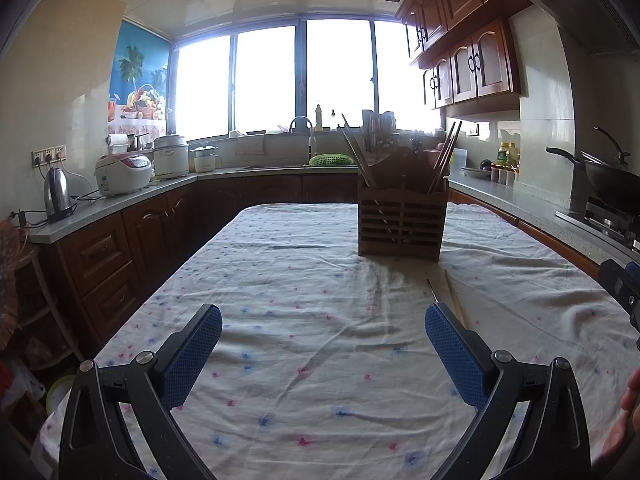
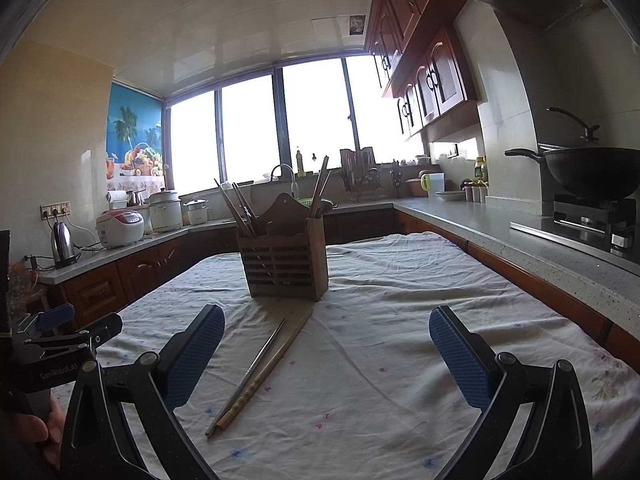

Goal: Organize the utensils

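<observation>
Holder (image 2: 285, 258) on surface (image 2: 400, 320) already has chopsticks both sides. Two chopsticks (image 2: 258, 376) left, lying before it. Left gripper (image 1: 323, 354) and right gripper (image 2: 327, 356) wide open, empty.

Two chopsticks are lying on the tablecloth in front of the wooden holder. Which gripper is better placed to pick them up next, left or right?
Probably the right gripper. It is open, and the two chopsticks lie just inside its left finger. In the left wrist view they lie beyond the open left gripper, partly hidden behind its right finger.
</observation>
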Demonstrator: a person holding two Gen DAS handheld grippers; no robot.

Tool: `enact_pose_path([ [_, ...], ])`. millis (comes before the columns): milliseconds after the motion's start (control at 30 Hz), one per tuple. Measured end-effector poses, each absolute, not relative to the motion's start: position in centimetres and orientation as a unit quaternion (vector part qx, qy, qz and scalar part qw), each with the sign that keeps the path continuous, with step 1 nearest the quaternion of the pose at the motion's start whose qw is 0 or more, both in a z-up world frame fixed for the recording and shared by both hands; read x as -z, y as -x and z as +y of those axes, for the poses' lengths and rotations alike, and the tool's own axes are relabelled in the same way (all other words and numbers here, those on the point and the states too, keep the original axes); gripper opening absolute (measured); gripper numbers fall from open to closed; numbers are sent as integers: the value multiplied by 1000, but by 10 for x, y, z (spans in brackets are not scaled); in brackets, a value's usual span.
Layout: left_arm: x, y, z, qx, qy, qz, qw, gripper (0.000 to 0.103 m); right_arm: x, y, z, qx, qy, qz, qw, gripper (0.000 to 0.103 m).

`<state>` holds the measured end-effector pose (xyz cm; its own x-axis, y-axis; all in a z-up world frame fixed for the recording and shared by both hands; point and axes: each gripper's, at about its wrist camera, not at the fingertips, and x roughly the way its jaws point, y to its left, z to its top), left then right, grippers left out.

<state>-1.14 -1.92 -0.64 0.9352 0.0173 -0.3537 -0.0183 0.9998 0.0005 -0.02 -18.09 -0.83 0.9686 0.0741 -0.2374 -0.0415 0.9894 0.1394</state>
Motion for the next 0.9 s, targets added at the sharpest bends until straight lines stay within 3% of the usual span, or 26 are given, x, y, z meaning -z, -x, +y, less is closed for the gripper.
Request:
enact_pose_path([
  [900,6,14,-23,-4,0,181,983,102,9,2,-177,-31,-70,123,989,103],
])
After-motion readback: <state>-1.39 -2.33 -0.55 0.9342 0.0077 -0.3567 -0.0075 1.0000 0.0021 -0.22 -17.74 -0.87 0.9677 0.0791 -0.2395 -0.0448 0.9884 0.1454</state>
